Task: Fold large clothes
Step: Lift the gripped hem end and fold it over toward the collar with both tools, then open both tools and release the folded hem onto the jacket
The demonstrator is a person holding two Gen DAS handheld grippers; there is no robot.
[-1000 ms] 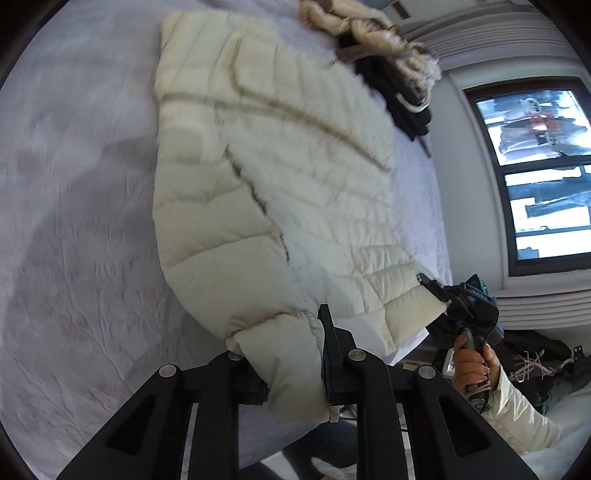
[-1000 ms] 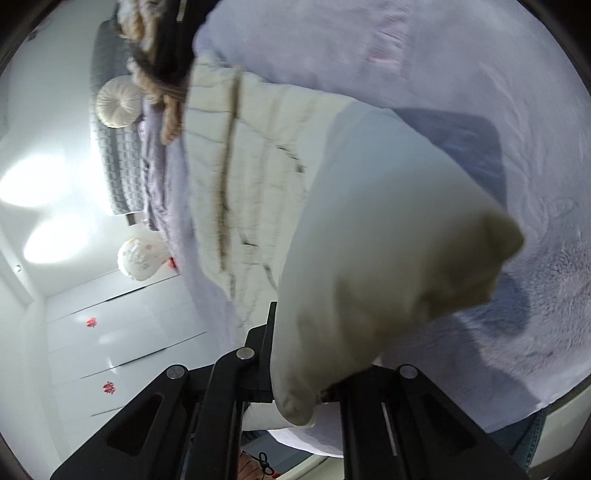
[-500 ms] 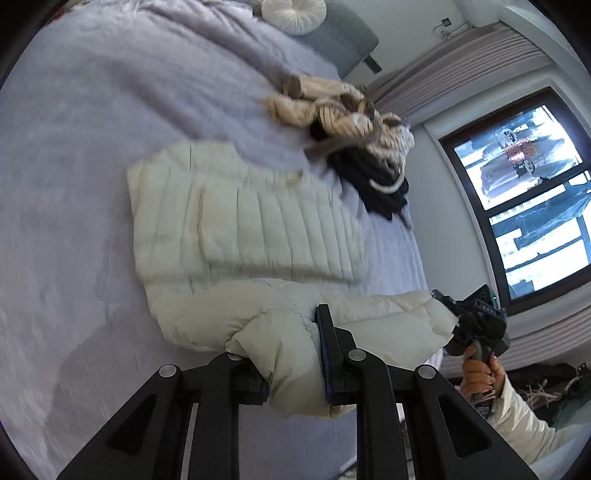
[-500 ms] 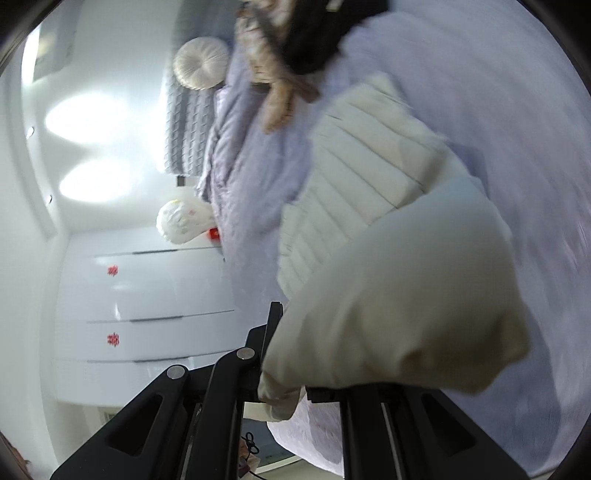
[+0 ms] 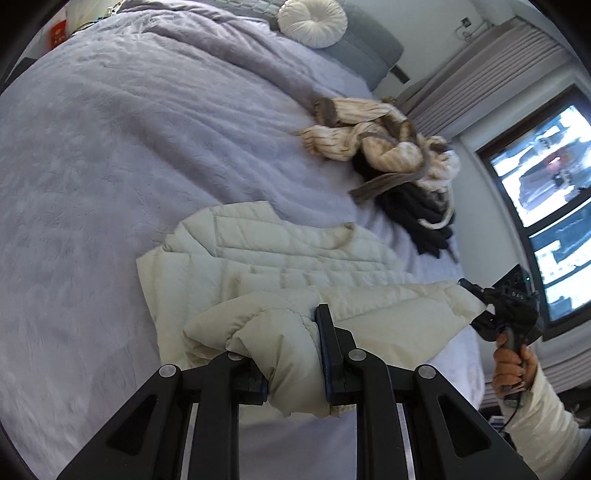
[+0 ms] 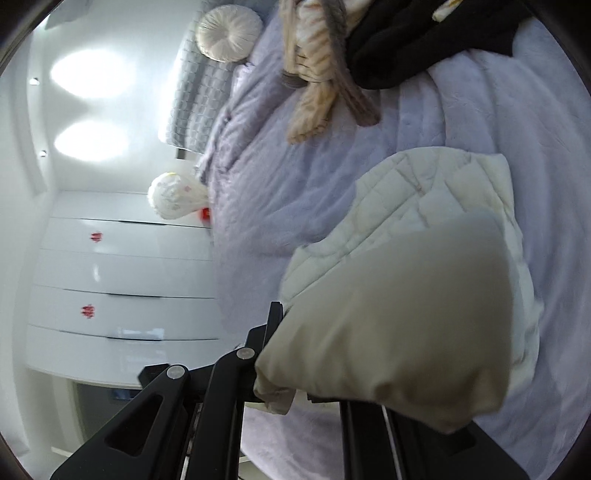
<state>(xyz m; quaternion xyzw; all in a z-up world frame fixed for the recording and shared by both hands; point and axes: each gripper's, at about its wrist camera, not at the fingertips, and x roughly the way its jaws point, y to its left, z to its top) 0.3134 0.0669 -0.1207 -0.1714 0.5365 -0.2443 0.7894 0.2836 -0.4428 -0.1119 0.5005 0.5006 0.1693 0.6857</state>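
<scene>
A cream quilted puffer jacket (image 5: 280, 266) lies on the lilac bedspread (image 5: 110, 155), its lower half lifted and carried over its upper half. My left gripper (image 5: 295, 365) is shut on one corner of the jacket's hem. My right gripper (image 6: 291, 373) is shut on the other hem corner; it also shows in the left wrist view (image 5: 480, 299), held by a hand at the bed's right side. In the right wrist view the jacket (image 6: 424, 288) bulges over the gripper and hides its right finger.
A heap of beige striped and black clothes (image 5: 391, 158) lies on the bed beyond the jacket, also in the right wrist view (image 6: 351, 48). A round white cushion (image 5: 312, 20) sits at the headboard. A window (image 5: 546, 192) is on the right, white wardrobes (image 6: 122, 277) on the other side.
Both grippers have lifted the jacket's hem and carried it toward the collar. The flat jacket is now doubled over, and more of the bed and the headboard shows.
</scene>
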